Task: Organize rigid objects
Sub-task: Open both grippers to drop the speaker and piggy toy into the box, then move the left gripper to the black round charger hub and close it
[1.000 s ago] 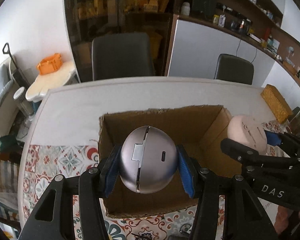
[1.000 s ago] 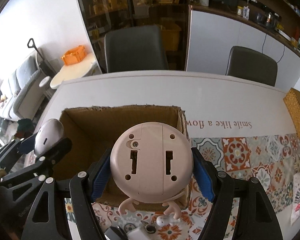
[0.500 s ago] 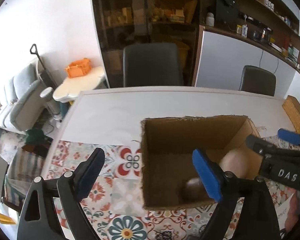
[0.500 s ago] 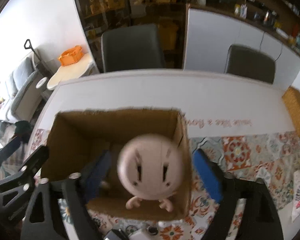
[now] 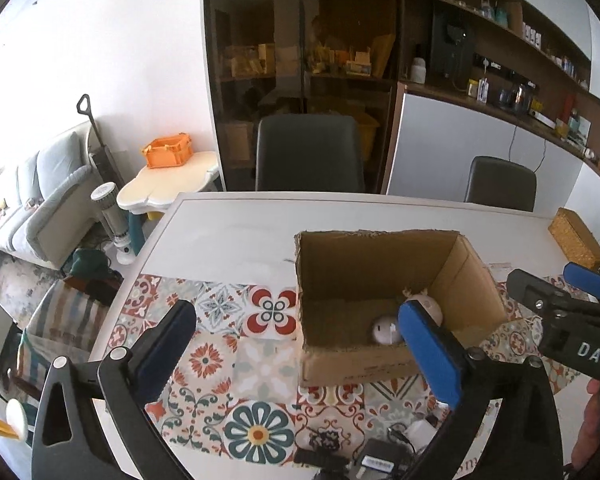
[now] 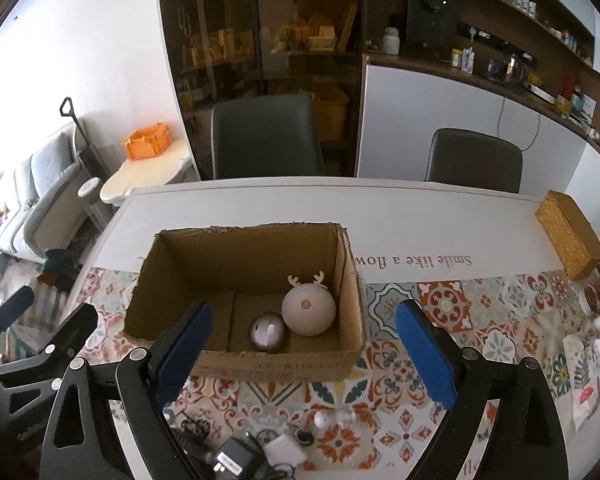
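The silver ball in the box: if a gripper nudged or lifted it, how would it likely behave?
The silver ball looks round and smooth, so a nudge would probably roll it until it meets the pink ball beside it or a wall of the box. Its glossy shell may slip between flat pads. It appears rigid, so it should keep its shape when squeezed.

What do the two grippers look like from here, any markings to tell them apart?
Both are the same build: black plastic frames with silver screw heads and blue padded fingers. The left gripper shows its blue pads in its own view. The right gripper has matching pads; seen from the left view, its side bears white letters "DAS". No cables or sleeves are visible.
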`<state>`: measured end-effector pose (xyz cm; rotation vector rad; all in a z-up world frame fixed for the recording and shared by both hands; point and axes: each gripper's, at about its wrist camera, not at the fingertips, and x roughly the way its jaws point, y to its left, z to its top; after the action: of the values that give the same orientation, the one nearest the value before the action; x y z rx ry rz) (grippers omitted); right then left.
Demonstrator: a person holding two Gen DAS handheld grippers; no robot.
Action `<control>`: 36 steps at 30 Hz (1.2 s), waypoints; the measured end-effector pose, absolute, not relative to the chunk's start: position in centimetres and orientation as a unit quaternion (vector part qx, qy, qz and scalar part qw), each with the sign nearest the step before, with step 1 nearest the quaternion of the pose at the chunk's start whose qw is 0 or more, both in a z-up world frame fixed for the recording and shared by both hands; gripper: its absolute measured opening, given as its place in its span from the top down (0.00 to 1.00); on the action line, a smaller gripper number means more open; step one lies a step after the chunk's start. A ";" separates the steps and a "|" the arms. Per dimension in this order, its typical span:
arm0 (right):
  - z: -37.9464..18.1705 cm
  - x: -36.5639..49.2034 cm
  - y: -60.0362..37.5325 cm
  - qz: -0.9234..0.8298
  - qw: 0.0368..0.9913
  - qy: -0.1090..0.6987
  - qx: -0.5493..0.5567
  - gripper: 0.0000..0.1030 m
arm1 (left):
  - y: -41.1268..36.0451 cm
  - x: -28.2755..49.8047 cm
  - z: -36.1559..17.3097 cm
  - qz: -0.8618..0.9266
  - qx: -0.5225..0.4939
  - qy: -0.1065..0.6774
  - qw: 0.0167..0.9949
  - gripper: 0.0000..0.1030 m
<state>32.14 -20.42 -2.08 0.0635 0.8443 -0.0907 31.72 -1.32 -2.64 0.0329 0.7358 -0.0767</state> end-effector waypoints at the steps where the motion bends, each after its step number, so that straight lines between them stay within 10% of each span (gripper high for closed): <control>1: -1.8 31.6 -20.3 -0.043 0.913 0.405 0.032 0.10 | -1.1 31.4 -2.5 -0.037 0.011 0.359 0.932 0.00; 36: -8.7 16.6 -16.9 -0.034 0.902 0.425 0.076 0.10 | 2.2 18.5 -10.7 -0.108 0.020 0.382 0.918 0.00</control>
<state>16.62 -16.89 -8.75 0.1569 0.8782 -0.0706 18.50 2.23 -10.74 0.0409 0.7853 -0.2227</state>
